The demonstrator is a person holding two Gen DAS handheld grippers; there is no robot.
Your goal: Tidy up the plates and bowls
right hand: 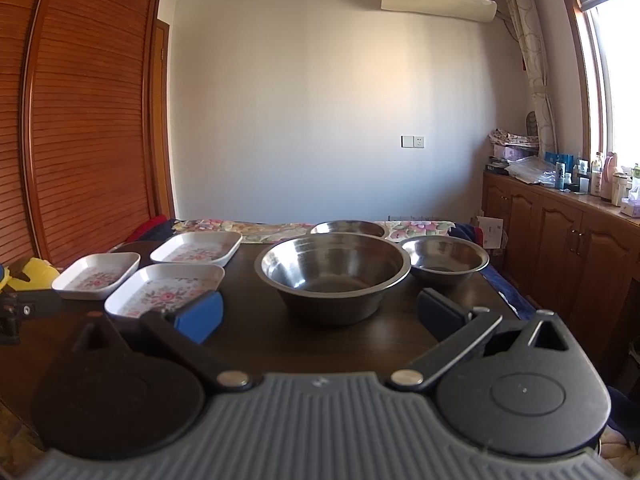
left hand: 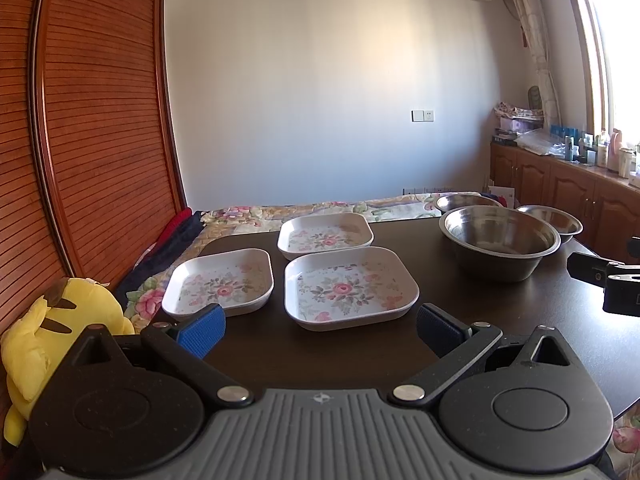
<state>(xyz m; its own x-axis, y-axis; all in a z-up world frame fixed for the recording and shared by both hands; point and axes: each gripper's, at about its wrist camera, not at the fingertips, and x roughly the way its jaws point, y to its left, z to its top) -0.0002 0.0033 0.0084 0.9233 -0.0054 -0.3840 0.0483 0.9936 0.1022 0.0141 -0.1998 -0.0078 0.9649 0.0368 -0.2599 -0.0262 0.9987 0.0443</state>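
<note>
Three square white plates with a rose print lie on the dark table [left hand: 460,308]: a near one [left hand: 350,288], a left one [left hand: 220,282] and a far one [left hand: 325,235]. Three steel bowls stand to the right: a large one [left hand: 499,242], a small one [left hand: 551,220] behind it and another [left hand: 466,202] at the far edge. My left gripper [left hand: 320,330] is open, just short of the near plate, holding nothing. My right gripper [right hand: 320,312] is open in front of the large bowl [right hand: 334,274], with the near plate [right hand: 166,290] to its left and the small bowl [right hand: 444,260] at the right.
A yellow plush toy [left hand: 60,340] sits off the table's left edge beside a slatted wooden wardrobe [left hand: 92,120]. A flowered bedspread [left hand: 280,210] lies behind the table. Wooden cabinets [right hand: 560,232] with bottles on top run along the right wall. The other gripper's black body [left hand: 608,280] shows at the right.
</note>
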